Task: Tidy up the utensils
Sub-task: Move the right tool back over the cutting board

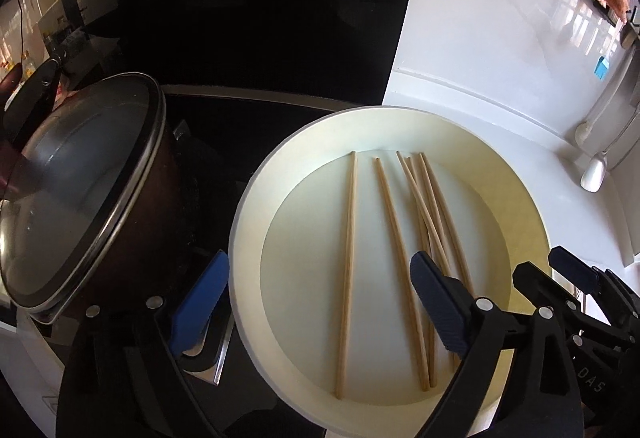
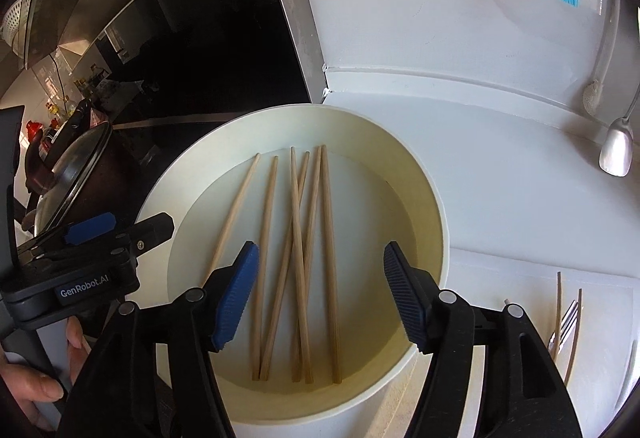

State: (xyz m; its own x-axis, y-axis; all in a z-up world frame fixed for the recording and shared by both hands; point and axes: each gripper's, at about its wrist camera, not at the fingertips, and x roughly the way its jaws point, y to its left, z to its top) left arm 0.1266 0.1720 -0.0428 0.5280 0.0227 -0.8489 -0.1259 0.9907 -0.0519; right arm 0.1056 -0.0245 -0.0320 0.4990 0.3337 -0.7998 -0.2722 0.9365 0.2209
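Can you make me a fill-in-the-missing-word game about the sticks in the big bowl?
1. The wooden chopsticks lie inside a round ____ bowl.
2. There are ____ chopsticks in the bowl.
3. The jaws of the right hand-held gripper are ____ above the bowl.
4. Left of the bowl stands a pot with a ____ lid.

Missing words: white; six; open; glass

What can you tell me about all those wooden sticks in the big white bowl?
The chopsticks are six thin, pale wooden sticks lying flat on the floor of the round cream bowl. In the right wrist view, the middle ones cross over each other and the outer ones lie apart. They point roughly away from the camera. Neither gripper touches them; the right gripper hangs open above them.
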